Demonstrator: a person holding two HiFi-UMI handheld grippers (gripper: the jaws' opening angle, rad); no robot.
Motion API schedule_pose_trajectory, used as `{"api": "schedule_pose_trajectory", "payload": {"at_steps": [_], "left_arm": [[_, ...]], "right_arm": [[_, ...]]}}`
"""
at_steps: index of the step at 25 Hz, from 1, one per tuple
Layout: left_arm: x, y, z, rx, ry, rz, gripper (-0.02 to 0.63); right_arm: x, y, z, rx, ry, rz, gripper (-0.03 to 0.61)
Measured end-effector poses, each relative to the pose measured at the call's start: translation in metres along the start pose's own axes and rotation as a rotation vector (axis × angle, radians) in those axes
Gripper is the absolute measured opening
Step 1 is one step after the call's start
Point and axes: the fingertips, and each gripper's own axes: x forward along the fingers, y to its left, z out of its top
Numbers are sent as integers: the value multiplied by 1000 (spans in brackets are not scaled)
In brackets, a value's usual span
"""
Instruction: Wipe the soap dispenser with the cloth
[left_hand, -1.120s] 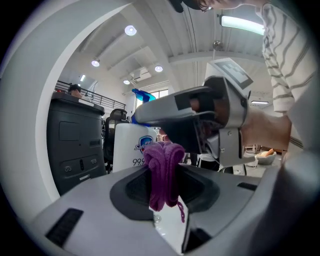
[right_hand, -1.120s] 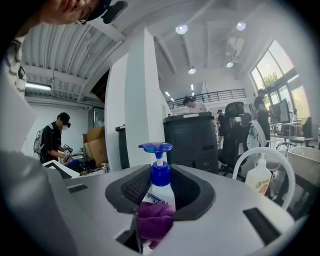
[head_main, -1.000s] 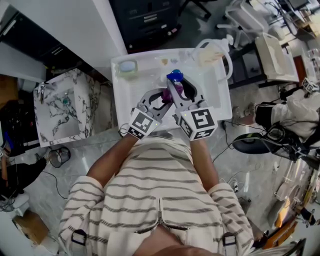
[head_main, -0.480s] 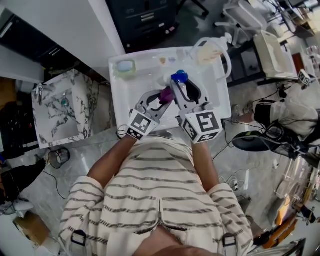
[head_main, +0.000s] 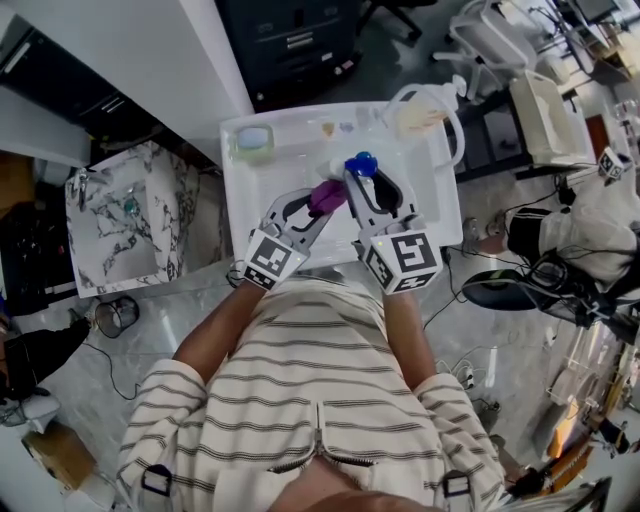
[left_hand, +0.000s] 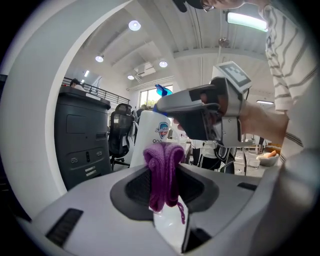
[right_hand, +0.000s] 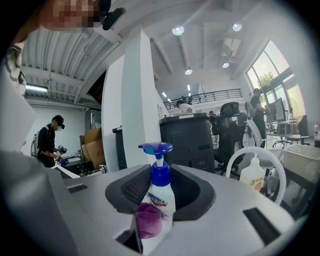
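White table (head_main: 250, 205) takes the middle of the head view, w/ a person in a striped shirt (head_main: 310, 380) at its near edge. A marbled sink (head_main: 110, 225) stands off the table's left edge, apart from it.

R gripper (head_main: 362, 182) and L gripper (head_main: 322, 200) reach side by side over the table's middle. Their tips converge and both point close to level.

A pale bottle (head_main: 418, 112) w/ a white hoop round it sits at the table's far right corner.

R jaws are clamped on the dispenser (right_hand: 159, 192), one pad on either side of its body. It has a white body, a printed label and a blue pump on top, and it stands upright btwn the jaws over the table's middle. Can't tell whether its base touches the table.

A small tub (head_main: 253, 140) w/ sth pale green in it sits at the far left corner, well apart from both grippers.

L jaws are closed tight on the cloth (left_hand: 164, 170). It is purple and bunched into a wad that sticks out past the pads, w/ one loose thread hanging. In the right gripper view the wad lies against the dispenser's lower body, on the side toward the L gripper and just under the label.
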Motion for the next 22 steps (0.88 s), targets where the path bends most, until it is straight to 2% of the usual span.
{"api": "schedule_pose_trajectory", "payload": {"at_steps": [7, 22], "left_arm": [[-10, 8, 16, -33, -44, 33, 120], [-24, 26, 34, -88, -98, 37, 120]], "right_arm": [[-2, -5, -3, 0, 3, -10, 135], [-14, -10, -10, -12, 10, 17, 135]]}}
